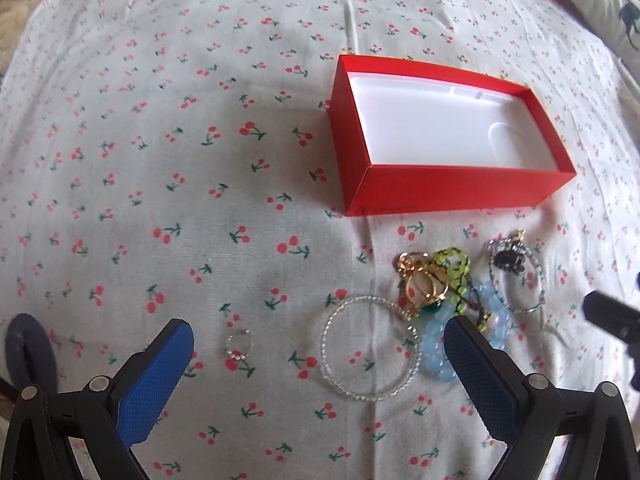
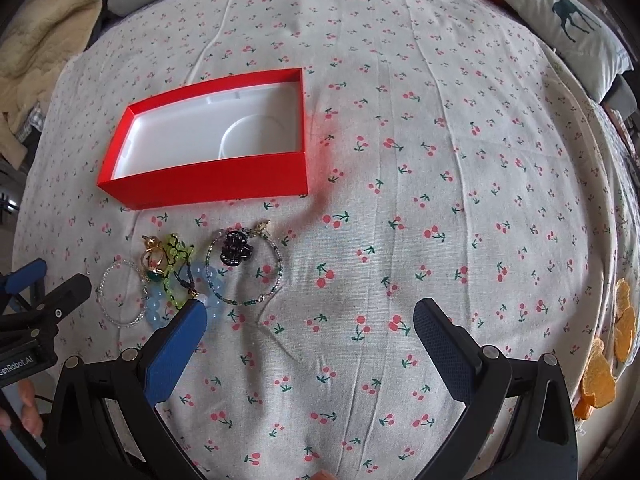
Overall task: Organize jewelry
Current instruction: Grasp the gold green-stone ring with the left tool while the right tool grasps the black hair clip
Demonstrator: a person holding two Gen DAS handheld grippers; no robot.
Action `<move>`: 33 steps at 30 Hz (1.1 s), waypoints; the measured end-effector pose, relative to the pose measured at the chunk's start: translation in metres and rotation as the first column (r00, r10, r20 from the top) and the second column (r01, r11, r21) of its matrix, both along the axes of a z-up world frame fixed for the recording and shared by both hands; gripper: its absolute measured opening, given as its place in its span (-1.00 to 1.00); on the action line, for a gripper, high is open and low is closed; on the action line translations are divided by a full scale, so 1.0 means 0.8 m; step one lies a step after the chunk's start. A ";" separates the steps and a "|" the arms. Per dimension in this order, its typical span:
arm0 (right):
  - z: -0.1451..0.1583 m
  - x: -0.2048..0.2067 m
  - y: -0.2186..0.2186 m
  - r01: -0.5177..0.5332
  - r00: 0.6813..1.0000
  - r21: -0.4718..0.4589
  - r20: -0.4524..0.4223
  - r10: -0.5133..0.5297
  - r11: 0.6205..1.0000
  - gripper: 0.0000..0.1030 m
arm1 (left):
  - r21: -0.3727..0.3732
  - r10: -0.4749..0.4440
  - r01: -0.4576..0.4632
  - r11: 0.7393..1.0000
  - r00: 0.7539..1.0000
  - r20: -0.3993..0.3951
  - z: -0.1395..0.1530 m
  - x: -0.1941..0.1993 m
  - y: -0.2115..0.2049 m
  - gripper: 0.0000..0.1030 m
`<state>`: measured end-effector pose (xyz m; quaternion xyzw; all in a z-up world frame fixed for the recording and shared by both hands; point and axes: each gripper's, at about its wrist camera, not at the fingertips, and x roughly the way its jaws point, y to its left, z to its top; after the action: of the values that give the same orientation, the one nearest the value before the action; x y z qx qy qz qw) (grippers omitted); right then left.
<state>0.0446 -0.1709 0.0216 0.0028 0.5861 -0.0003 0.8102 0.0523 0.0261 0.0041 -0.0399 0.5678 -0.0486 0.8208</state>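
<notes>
Left wrist view: the left gripper (image 1: 318,330) hangs spread wide above the cherry-print cloth (image 1: 160,160), empty, its blue pads either side of a clear twisted bangle (image 1: 370,347) and a small silver ring (image 1: 239,346). Just right of the bangle lies the tangle: pale blue bead bracelet (image 1: 438,356), gold charm piece (image 1: 420,284), green bead strand (image 1: 456,276), and a thin beaded loop (image 1: 516,276) with a dark clip (image 1: 508,261) on it. The red box (image 1: 452,136) stands beyond the pile, its white lining bare, so I judge sorting has not begun. Faint print on its near wall is too blurred to read.

Right wrist view: the right gripper (image 2: 310,312) is likewise spread and empty, its left pad tip over the edge of the blue beads. The opposite tool at the left edge carries a label ending "enRobot.AI". Next, one piece should be singled out, probably the free-lying bangle, pinched on its rim and carried to the box without dragging the tangle.
</notes>
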 end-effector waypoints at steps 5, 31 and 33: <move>-0.015 0.017 -0.003 0.011 1.000 0.127 -0.007 -0.010 0.992 1.00 | -0.152 0.012 -0.019 0.988 0.999 -0.043 -0.015 0.012 0.008 0.89; -0.067 0.071 0.028 0.008 0.989 0.282 -0.146 0.035 0.959 -0.37 | -0.281 -0.112 0.073 0.957 0.986 -0.125 -0.041 0.037 -0.046 -0.35; -0.069 0.072 0.028 0.009 0.988 0.274 -0.148 0.033 0.962 -0.46 | -0.267 -0.116 0.078 0.960 0.985 -0.129 -0.043 0.037 -0.050 -0.38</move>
<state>0.1020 -0.1482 -0.0335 0.1111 0.6404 0.0853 0.7552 0.0817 -0.0135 -0.0304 -0.1234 0.6153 -0.1601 0.7620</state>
